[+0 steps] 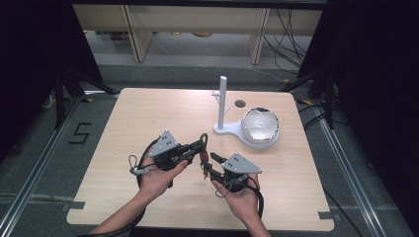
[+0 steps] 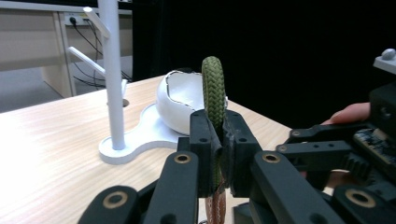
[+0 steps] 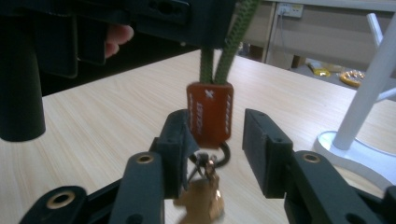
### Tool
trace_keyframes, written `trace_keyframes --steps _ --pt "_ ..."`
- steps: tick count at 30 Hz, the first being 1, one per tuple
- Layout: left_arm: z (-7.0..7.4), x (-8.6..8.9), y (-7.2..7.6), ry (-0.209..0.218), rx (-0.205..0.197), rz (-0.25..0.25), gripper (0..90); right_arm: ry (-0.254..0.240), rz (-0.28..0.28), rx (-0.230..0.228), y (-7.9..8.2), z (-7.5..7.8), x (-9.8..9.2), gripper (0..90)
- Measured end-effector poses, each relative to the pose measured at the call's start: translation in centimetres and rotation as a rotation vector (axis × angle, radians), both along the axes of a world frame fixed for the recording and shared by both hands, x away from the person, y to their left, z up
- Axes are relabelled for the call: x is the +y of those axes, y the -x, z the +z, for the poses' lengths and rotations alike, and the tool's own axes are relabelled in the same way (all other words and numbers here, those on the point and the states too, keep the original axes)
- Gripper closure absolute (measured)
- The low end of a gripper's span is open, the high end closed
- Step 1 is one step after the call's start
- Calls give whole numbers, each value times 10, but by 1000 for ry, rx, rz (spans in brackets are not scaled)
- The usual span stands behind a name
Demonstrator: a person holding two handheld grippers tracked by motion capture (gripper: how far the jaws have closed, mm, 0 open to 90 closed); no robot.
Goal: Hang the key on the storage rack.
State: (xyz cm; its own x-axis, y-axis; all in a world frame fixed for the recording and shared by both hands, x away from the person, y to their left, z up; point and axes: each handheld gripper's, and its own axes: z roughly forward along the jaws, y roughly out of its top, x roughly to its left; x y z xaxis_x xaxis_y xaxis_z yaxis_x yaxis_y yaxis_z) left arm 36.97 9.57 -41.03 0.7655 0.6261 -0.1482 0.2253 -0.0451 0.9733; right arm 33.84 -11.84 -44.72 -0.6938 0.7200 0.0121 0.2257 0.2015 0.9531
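While the left gripper [image 2: 215, 140] is clamped tight on the green cord loop [image 2: 214, 88], the keychain hangs above the table [image 1: 148, 118]. The right gripper [image 3: 215, 140] stands open, its jaws on both sides of the brown leather tag [image 3: 209, 114] without pressing it.

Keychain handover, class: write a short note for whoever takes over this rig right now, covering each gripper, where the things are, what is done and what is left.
Left gripper: shut on the green rope loop of the keychain, held above the table.
Right gripper: open, jaws either side of the brown leather tab, not pressing it; the small charm dangles below.
White stand with side pegs is upright at the far side of the table, its base touching the white bowl.
Done: keychain lifted.
Left, probably: hang the loop on a peg of the stand.
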Motion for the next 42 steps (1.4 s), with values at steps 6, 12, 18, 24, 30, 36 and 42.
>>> trace_keyframes --steps 6,12,18,24,30,36,42 --pt "0 6 -4 -19 -20 38 833 19 -20 28 2 -1 -8 589" --pt "2 11 -6 -52 -39 70 833 33 -22 33 3 -3 -16 587" --pt "6 20 -12 -67 -65 115 833 44 -39 47 5 -3 -26 587" --pt "7 28 -17 -83 -84 151 833 49 -76 60 9 -5 -36 587" --pt "8 34 -22 -86 -96 178 833 70 -84 60 11 -6 -44 590" --pt "7 38 -25 -96 -97 195 833 65 -94 67 13 -7 -50 591" --pt "9 41 -28 -103 -108 206 833 68 -97 56 14 -8 -55 591"
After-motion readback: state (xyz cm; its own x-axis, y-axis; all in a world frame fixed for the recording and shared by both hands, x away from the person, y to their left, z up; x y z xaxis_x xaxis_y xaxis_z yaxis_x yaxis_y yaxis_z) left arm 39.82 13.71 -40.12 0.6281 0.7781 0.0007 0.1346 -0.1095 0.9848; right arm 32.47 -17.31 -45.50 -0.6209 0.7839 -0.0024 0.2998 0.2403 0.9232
